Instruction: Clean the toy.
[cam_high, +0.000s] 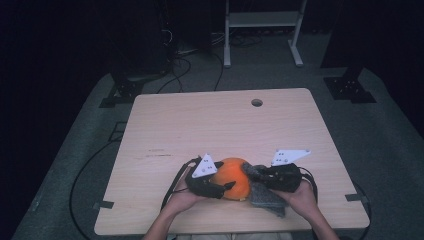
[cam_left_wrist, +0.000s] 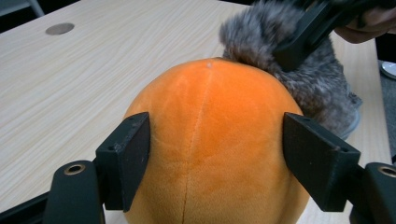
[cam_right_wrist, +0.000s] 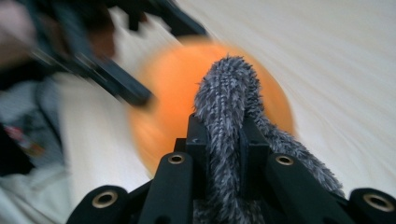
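Observation:
An orange plush ball (cam_high: 234, 177) rests on the wooden table (cam_high: 200, 120) near its front edge. My left gripper (cam_high: 224, 188) reaches in from the ball's left. In the left gripper view the ball (cam_left_wrist: 210, 140) sits between the jaws of the left gripper (cam_left_wrist: 217, 144), bulging past both pads, which touch its sides. A grey furry cloth (cam_high: 265, 197) lies against the ball's right side. My right gripper (cam_right_wrist: 224, 126) is shut on a fold of that cloth (cam_right_wrist: 226, 93), lifted over the ball (cam_right_wrist: 173, 93). From the high view the right gripper (cam_high: 254, 172) sits at the ball's right.
A round cable hole (cam_high: 256, 102) sits in the far part of the table. Beyond the table stand a white frame (cam_high: 262, 30) and dark stands, with cables on the grey floor. A person's hands (cam_high: 300, 197) hold both grippers at the front edge.

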